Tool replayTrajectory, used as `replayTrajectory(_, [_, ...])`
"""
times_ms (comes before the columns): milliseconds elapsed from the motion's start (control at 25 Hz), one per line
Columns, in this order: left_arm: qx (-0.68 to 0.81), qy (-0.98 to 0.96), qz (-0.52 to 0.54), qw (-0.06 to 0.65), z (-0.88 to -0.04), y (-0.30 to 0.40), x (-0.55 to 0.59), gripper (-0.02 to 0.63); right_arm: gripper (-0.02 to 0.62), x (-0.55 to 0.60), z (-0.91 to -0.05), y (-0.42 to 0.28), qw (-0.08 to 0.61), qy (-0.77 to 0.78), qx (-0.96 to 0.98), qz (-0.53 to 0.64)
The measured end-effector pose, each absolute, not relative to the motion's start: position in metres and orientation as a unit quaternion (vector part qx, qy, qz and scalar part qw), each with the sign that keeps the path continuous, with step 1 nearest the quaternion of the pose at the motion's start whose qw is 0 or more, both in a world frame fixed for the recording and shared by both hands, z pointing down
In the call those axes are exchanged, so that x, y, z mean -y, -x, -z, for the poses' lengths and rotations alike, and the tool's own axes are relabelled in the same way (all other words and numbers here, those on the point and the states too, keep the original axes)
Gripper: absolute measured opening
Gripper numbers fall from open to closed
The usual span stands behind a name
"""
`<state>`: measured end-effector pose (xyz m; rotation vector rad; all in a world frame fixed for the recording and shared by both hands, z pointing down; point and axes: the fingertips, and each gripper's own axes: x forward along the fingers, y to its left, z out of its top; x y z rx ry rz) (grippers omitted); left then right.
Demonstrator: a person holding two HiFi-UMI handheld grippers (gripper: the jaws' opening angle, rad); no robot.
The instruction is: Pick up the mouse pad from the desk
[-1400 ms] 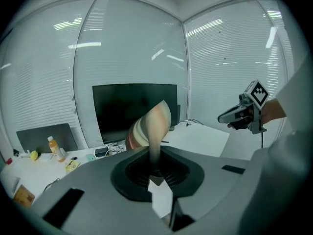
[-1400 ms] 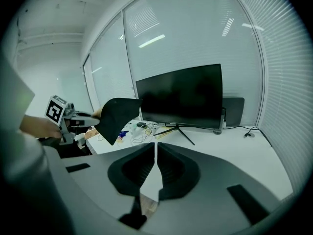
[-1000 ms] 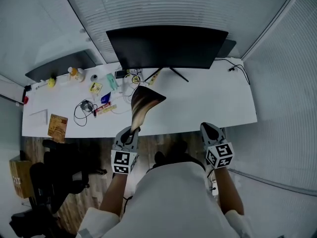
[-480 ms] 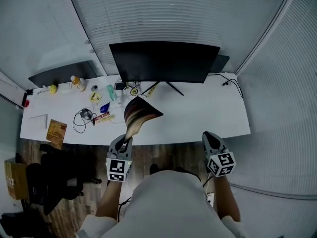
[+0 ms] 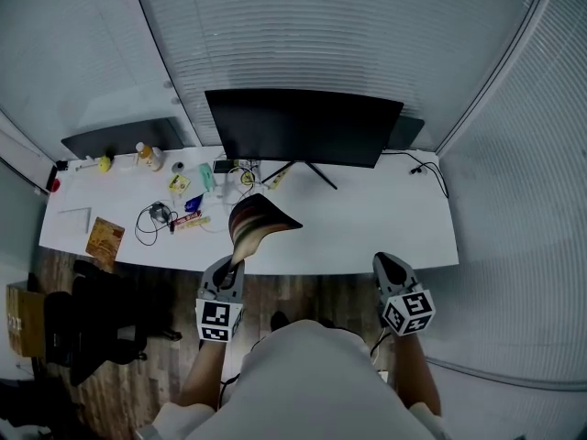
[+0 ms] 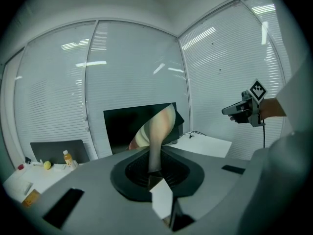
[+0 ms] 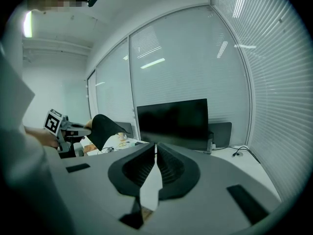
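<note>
My left gripper (image 5: 238, 264) is clamped on one narrow edge of the mouse pad (image 5: 256, 222). In the left gripper view the jaws pinch the pad's lower end, and the sheet rises out of them and curls over at the top. The pad is off the surface (image 5: 376, 220) and hangs in the air in front of the monitor (image 5: 303, 126), before its left half, with the free end leaning toward the screen. I judge the pick-up as good as made, so what matters now is holding it well. The pad looks thin and limp and my bite on it is small, so I should keep the clamp firm and not ease it. I want a smooth carry with no jerk or quick turn of the wrist, because a swinging sheet could work itself out of the jaws. The floppy top is the part to watch. I would keep it drawn toward me, away from the monitor's stand (image 5: 312, 170) and from the loose cables and small items (image 5: 170, 211) lying left of the monitor, so that it brushes nothing. My right gripper (image 5: 386, 264) has its jaws together on nothing and hangs in front of the monitor's right end, well apart from the pad. It is best kept there, though it could come under the drooping end if the pad starts to sag.
</note>
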<state>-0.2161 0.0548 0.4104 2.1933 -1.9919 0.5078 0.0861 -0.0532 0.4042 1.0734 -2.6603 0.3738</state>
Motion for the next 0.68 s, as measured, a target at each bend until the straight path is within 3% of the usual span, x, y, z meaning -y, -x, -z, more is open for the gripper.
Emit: replayTrajectory(680, [0.653,-0.734,-0.177,0.054,-0.403,0.179,-0.05,0.038,0.037,0.056,-0.402,-0.1,0.119,-0.348,0.922,-0.124])
